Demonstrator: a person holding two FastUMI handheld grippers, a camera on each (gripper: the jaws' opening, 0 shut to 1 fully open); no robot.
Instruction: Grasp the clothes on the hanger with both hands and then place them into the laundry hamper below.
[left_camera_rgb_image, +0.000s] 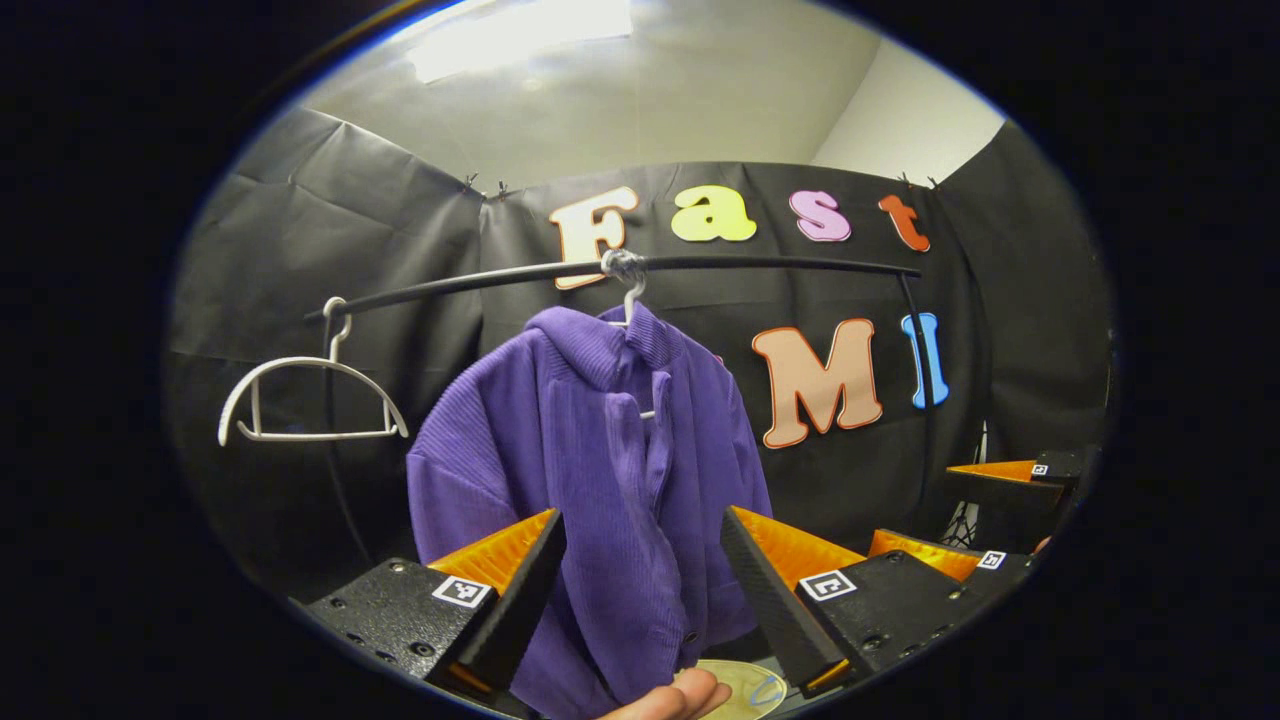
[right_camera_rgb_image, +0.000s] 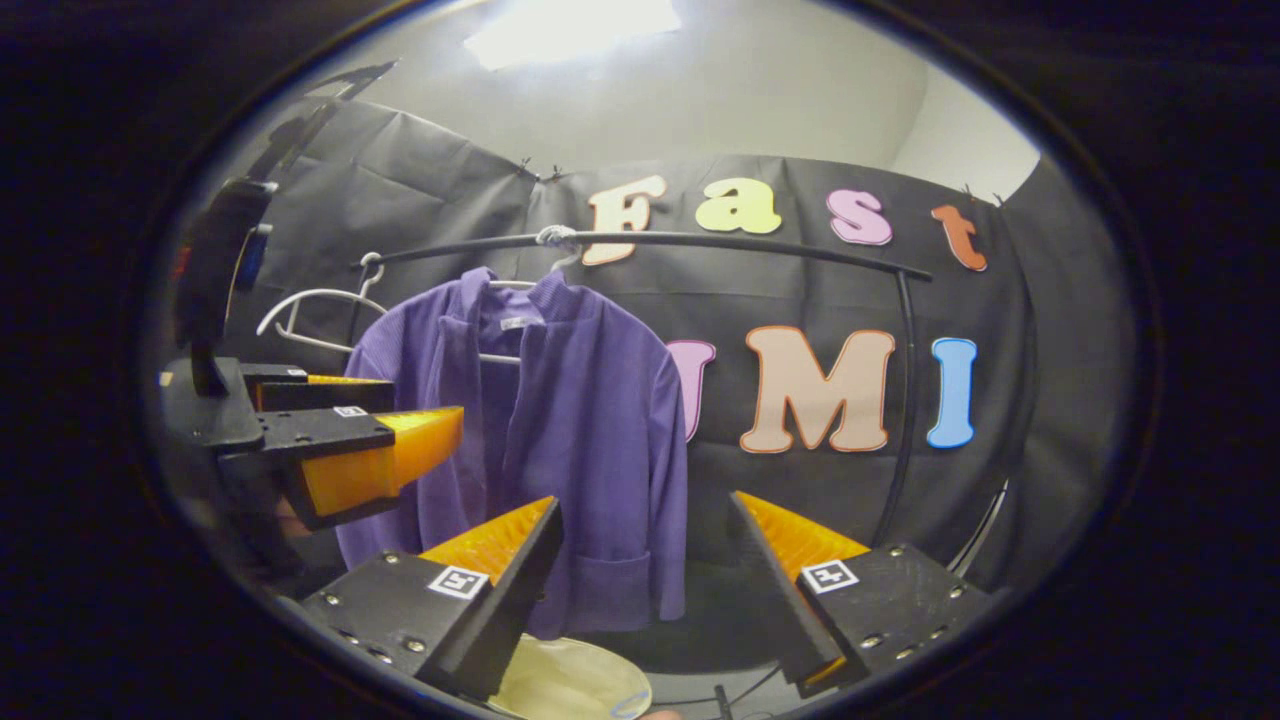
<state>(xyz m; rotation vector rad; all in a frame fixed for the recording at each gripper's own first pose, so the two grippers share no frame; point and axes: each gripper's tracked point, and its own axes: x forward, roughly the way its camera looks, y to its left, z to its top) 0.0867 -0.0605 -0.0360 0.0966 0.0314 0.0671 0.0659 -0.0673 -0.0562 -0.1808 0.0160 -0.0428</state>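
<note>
1. Purple ribbed jacket (left_camera_rgb_image: 600, 480) hanging on a white hanger (left_camera_rgb_image: 628, 300) from the black rail (left_camera_rgb_image: 700, 264), long axis straight down, collar at twelve o'clock, hem at six, open front turned toward the grippers.
2. At nine o'clock along the rail, a bare white hanger (left_camera_rgb_image: 300, 400), well apart.
3. Left gripper (left_camera_rgb_image: 640, 590) gaping wide, holding nothing; jacket dead ahead at twelve o'clock, lower cloth between the fingers' lines, probably the nearer one.
4. Right gripper (right_camera_rgb_image: 645, 590) equally wide, empty; jacket off at eleven o'clock.
5. Pale hamper rim (right_camera_rgb_image: 570, 680) at six o'clock, below the hem.
</note>
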